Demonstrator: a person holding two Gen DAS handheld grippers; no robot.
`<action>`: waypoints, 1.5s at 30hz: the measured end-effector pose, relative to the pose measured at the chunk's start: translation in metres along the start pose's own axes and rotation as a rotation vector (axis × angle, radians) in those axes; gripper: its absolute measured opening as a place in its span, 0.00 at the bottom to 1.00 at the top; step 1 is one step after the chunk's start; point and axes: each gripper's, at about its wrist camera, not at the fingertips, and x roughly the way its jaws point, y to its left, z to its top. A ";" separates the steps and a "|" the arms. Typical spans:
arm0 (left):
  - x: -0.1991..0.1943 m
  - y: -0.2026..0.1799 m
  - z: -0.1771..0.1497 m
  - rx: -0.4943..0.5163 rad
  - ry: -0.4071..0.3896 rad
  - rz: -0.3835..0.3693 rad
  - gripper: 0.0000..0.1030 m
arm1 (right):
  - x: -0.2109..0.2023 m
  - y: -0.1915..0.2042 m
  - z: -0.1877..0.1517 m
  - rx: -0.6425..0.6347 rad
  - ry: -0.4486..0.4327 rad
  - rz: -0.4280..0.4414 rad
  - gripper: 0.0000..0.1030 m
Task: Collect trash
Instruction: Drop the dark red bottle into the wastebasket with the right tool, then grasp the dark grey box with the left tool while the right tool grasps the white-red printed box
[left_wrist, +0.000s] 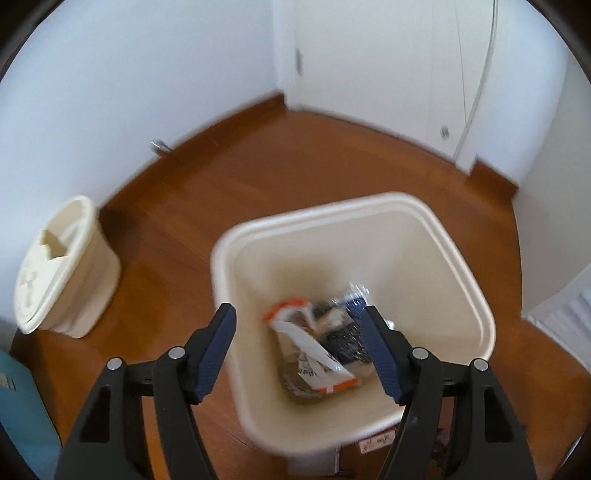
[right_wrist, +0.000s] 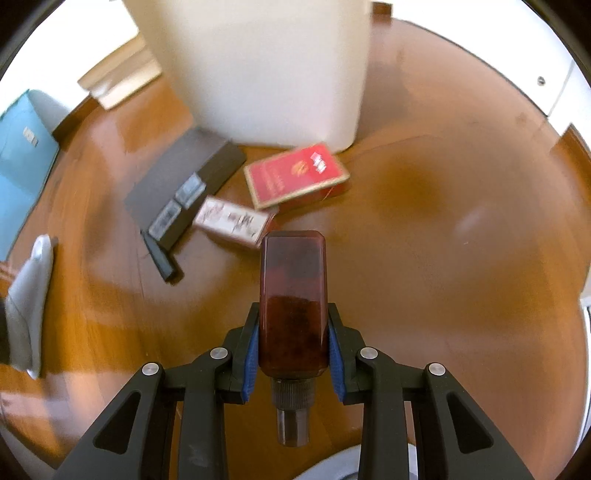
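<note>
My left gripper (left_wrist: 297, 317) is open and empty above a cream trash bin (left_wrist: 461, 251). Inside the bin lie a white and orange plastic wrapper (left_wrist: 314, 354) and a dark blue packet (left_wrist: 351, 332). My right gripper (right_wrist: 291, 314) is shut on a brown bottle (right_wrist: 293, 295) with its cap toward the camera, held above the wooden floor. On the floor ahead lie a red box (right_wrist: 295, 175), a small pink printed box (right_wrist: 232, 219) and a dark flat box (right_wrist: 177, 184), next to the bin's side (right_wrist: 266, 74).
The bin's cream swing lid (left_wrist: 55, 266) lies on the floor by the left wall. White doors (left_wrist: 388, 74) stand behind the bin. A teal object (right_wrist: 22, 155), a cardboard piece (right_wrist: 118, 77) and a grey cloth (right_wrist: 29, 295) lie at the left.
</note>
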 end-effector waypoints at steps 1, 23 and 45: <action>-0.012 0.003 -0.010 -0.029 -0.040 0.025 0.67 | -0.012 -0.003 0.005 0.008 -0.028 -0.005 0.31; 0.026 0.074 -0.241 -0.545 0.347 0.107 0.67 | -0.035 0.016 0.313 -0.205 0.021 0.163 0.32; 0.085 0.009 -0.244 -0.149 0.416 0.021 0.72 | -0.117 0.007 0.254 -0.032 -0.291 0.192 0.64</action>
